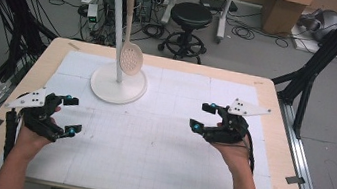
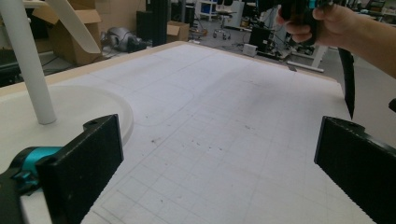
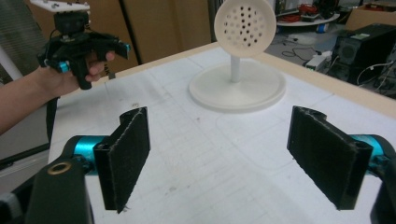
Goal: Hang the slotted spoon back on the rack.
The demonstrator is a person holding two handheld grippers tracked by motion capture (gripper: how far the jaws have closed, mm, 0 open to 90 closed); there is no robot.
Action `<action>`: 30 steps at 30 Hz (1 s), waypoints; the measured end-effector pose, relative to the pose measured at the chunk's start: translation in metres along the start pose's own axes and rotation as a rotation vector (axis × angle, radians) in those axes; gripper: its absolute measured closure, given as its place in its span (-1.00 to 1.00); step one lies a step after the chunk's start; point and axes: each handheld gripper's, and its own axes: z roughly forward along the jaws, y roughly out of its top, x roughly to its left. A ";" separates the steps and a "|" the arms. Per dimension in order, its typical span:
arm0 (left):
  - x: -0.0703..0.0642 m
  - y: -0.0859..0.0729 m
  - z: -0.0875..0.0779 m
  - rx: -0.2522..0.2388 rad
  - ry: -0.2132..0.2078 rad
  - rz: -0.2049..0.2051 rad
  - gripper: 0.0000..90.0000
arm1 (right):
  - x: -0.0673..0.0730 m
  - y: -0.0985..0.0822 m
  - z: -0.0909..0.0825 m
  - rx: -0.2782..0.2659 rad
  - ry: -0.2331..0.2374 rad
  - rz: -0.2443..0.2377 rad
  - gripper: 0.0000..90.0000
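Note:
A white stand [image 1: 118,88] with a round base and a thin pole rises at the back left of the mat. A pale perforated skimmer spoon [image 1: 131,59] hangs from its top, head down beside the pole. My left gripper [image 1: 71,116] hovers open at the mat's left, nothing between its jaws. My right gripper [image 1: 202,117] is open at the right, also holding nothing. In the left gripper view, the left gripper [image 2: 219,163] has the stand's base [image 2: 70,112] at its left. The right gripper [image 3: 224,154] faces the skimmer head [image 3: 245,21] and the stand's base [image 3: 238,88].
A white gridded mat [image 1: 149,142] covers the wooden table [image 1: 276,105]. A black stool [image 1: 191,14], a computer tower, cables and cardboard boxes stand on the floor beyond the far edge. Black frame legs flank both sides of the table.

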 end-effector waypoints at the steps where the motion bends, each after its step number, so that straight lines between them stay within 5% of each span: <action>1: 0.000 0.000 0.000 0.000 -0.001 0.000 -0.96 | 0.000 -0.005 -0.001 0.002 -0.003 0.006 -0.59; 10: 0.001 -0.004 0.005 0.016 -0.005 -0.006 -0.96 | 0.002 -0.041 0.001 0.021 0.006 0.048 -0.70; 30: 0.001 -0.005 0.006 0.016 -0.009 -0.010 -0.96 | -0.004 -0.056 0.001 0.043 -0.032 0.074 -0.75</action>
